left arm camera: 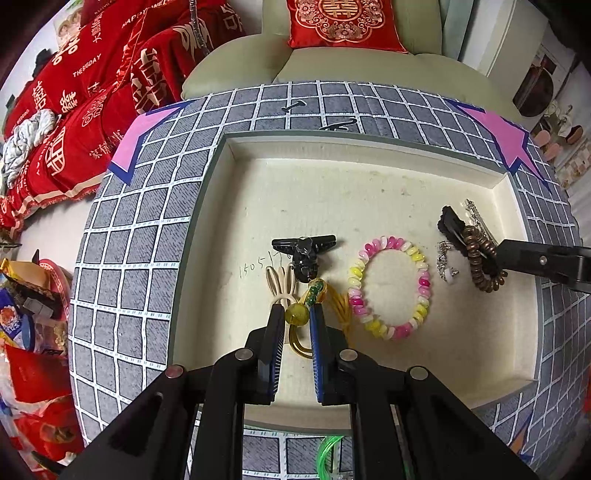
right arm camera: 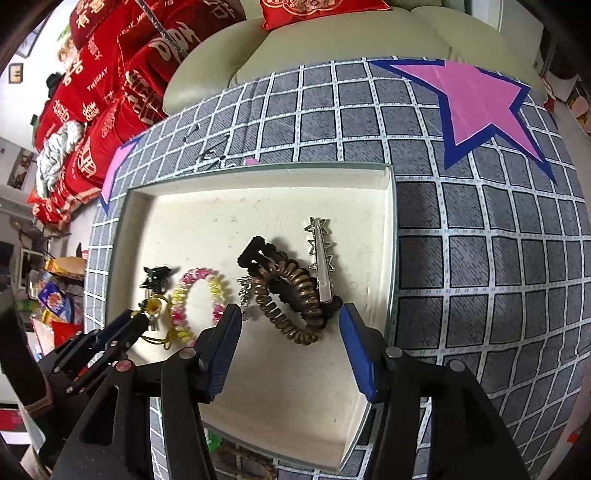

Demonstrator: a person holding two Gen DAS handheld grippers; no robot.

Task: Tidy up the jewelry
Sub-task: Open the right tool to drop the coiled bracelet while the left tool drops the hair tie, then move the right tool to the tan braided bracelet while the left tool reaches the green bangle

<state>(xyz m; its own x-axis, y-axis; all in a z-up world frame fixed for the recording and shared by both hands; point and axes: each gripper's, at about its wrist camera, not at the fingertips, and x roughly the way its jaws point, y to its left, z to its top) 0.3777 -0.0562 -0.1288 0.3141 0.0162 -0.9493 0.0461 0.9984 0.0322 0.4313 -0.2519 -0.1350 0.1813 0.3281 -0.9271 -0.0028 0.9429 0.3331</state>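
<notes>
A shallow cream tray (left arm camera: 332,177) lies on a grey grid cloth. My left gripper (left arm camera: 296,314) is shut on a yellow bead pendant (left arm camera: 296,314) with a green charm and yellow cord, low over the tray floor. A black claw clip (left arm camera: 304,254) and a cream hair tie (left arm camera: 281,286) lie just beyond it. A pink-and-yellow spiral bracelet (left arm camera: 421,280) lies to the right. My right gripper (right arm camera: 290,319) is open, its fingers either side of a brown spiral hair tie (right arm camera: 291,295), a black clip (right arm camera: 258,254) and a silver star hairpin (right arm camera: 322,258). A small silver chain (right arm camera: 243,291) lies beside them.
The tray's right wall (right arm camera: 391,240) stands close to my right finger. Black hairpins (left arm camera: 295,106) lie on the cloth behind the tray, a green coil (left arm camera: 327,454) in front. Pink star patches (right arm camera: 476,99) mark the cloth. A sofa with red cushions (left arm camera: 343,22) stands behind.
</notes>
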